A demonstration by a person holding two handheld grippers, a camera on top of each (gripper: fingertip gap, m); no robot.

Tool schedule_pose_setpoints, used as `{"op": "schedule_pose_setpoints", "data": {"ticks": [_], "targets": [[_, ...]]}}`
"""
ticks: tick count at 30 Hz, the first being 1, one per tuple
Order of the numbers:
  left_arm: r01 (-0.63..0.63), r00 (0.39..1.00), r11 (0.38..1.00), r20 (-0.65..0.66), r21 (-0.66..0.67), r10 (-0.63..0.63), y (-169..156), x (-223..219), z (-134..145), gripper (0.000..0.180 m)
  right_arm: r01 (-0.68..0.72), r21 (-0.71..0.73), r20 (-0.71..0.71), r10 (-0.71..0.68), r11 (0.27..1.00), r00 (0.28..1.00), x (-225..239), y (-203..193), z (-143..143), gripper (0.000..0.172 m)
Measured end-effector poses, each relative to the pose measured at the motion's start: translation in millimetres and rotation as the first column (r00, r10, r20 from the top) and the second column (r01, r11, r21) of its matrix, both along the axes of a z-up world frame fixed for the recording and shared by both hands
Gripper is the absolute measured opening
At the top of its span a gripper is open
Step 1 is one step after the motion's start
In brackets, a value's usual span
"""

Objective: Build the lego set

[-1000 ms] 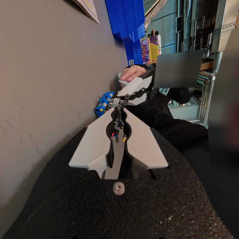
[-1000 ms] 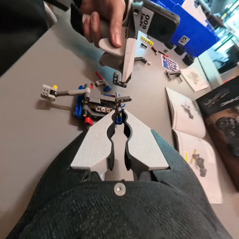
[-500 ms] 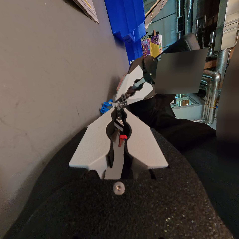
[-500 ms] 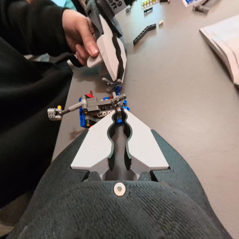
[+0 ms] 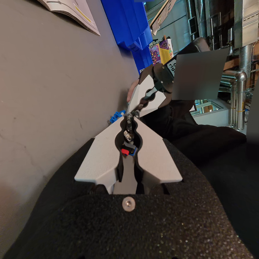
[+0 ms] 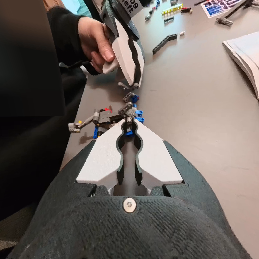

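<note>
A grey table [image 6: 196, 112] fills most of the right wrist view; in the left wrist view it stands tilted like a wall at 9 o'clock, with a blue bin [image 5: 126, 28] at 12 o'clock that the other view leaves out. An open booklet [image 6: 245, 56] is cut off at the 3 o'clock edge of the right wrist view, and a person's dark sleeve [image 6: 63, 35] fades into a blurred patch at 10 o'clock.

The left gripper [image 5: 129, 119] is closed on a small dark grey bent beam [image 6: 128, 86], its pads pressing the piece; the right wrist view shows it hanging clear above the table at 12 o'clock, with a hand [image 6: 95, 42] on the handle. In its own view the beam runs back between the fingers, partly hidden.

The right gripper [image 6: 129, 120] is closed on a light grey pin [image 6: 129, 119] of a toy brick model [image 6: 106, 119], which rests on the table near its edge at 10 o'clock from the fingertips. The model is grey with blue, red and yellow bits and a spring strut [image 6: 84, 123] reaching over the edge; much of its near side is hidden behind the fingers. Loose small parts [image 6: 175, 9] at 1 o'clock are too small to make out.
</note>
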State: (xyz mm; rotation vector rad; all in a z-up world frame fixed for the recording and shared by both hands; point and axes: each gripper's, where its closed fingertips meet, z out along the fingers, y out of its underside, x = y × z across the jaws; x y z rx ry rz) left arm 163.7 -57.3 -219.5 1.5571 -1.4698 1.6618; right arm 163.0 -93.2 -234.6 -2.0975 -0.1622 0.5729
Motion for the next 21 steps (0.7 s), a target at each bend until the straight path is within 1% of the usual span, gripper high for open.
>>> {"op": "schedule_pose_setpoints", "data": {"ticks": [3,5,7,8,10,12,13,15,17,21], "targets": [[-0.006,1.000,1.000,0.015,-0.002,0.006,1.7,-1.4,2.7,0.003,-0.043,0.047,0.021,0.042,0.998,0.999,-1.4,-2.9,8.9,0.005],[-0.013,1.000,1.000,0.022,-0.008,0.013,3.2,-2.3,4.7,0.003,-0.065,0.108,0.088,0.056,0.992,0.995,0.4,-3.0,17.6,0.015],[-0.018,0.999,1.000,0.032,-0.012,0.018,5.0,-2.9,7.2,0.003,-0.104,0.211,0.174,0.068,0.972,0.982,-1.9,-2.8,33.2,0.021],[-0.021,0.999,1.000,0.038,-0.013,0.021,5.6,-3.2,8.5,0.003,-0.141,0.253,0.233,0.081,0.957,0.969,-5.2,-4.3,38.9,0.021],[-0.022,0.999,1.000,0.047,-0.012,0.023,6.5,-4.4,10.2,0.003,-0.203,0.297,0.377,0.081,0.933,0.923,-8.6,-4.8,41.3,0.025],[-0.023,0.999,1.000,0.049,-0.011,0.023,6.9,-5.5,10.3,0.003,-0.212,0.311,0.502,0.029,0.926,0.864,-4.2,0.6,36.0,0.031],[-0.023,0.999,1.000,0.049,-0.013,0.023,6.9,-6.0,10.5,0.003,-0.228,0.301,0.531,0.036,0.926,0.847,-5.1,1.6,31.1,0.033],[-0.023,0.998,1.000,0.051,-0.016,0.024,6.4,-6.4,11.0,0.003,-0.230,0.297,0.541,0.035,0.927,0.841,-5.3,4.6,25.2,0.033],[-0.022,0.998,1.000,0.055,-0.017,0.022,5.5,-6.6,11.5,0.003,-0.239,0.298,0.517,0.054,0.924,0.854,-7.9,5.6,20.5,0.031],[-0.019,0.998,1.000,0.057,-0.021,0.020,3.7,-6.7,11.4,0.003,-0.219,0.290,0.518,0.039,0.932,0.854,-4.6,10.2,13.3,0.035]]}}
